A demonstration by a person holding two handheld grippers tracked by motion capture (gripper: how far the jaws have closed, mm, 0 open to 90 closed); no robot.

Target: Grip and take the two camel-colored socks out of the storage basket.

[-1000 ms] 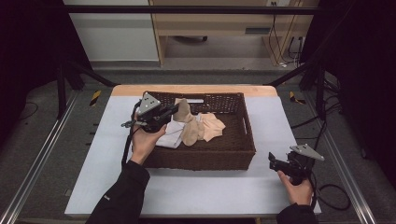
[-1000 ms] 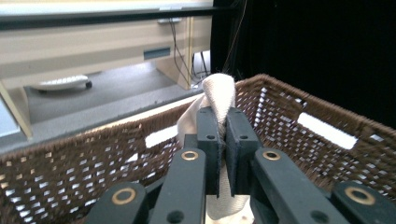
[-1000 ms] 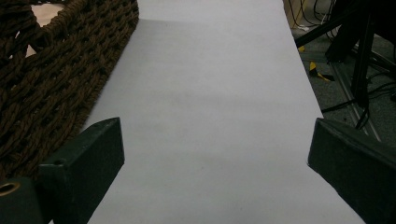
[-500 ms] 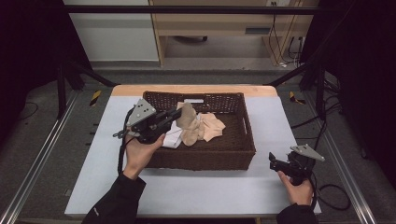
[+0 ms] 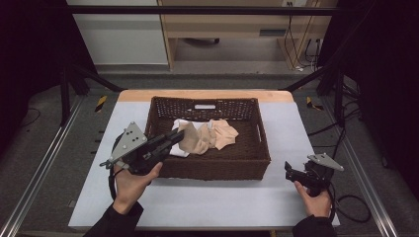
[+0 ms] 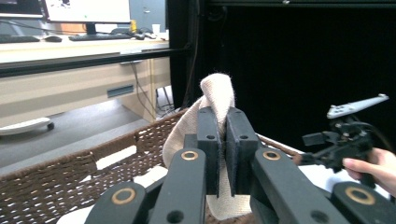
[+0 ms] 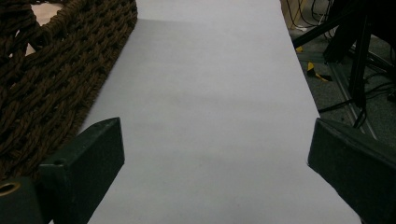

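Note:
A dark brown wicker basket [image 5: 215, 167] stands mid-table with cloths in it. My left gripper [image 5: 179, 136] is shut on a beige cloth [image 5: 195, 141], which hangs over the basket's left part. In the left gripper view the beige cloth [image 6: 216, 93] sticks up between the closed jaws of my left gripper [image 6: 222, 123]. A peach cloth [image 5: 225, 133] and a white cloth [image 5: 182, 150] lie inside the basket. My right gripper [image 5: 288, 172] rests open on the table at the front right, and in its own view my right gripper [image 7: 215, 140] has bare table between its jaws.
The white table [image 5: 296, 128] has bare room either side of the basket and in front of it. The basket's wall [image 7: 56, 79] is just left of my right gripper. A wooden desk [image 5: 237, 24] and cables lie beyond the table's far edge.
My left gripper has pulled back toward the basket's front-left corner with the beige cloth in it. The right gripper has stayed put.

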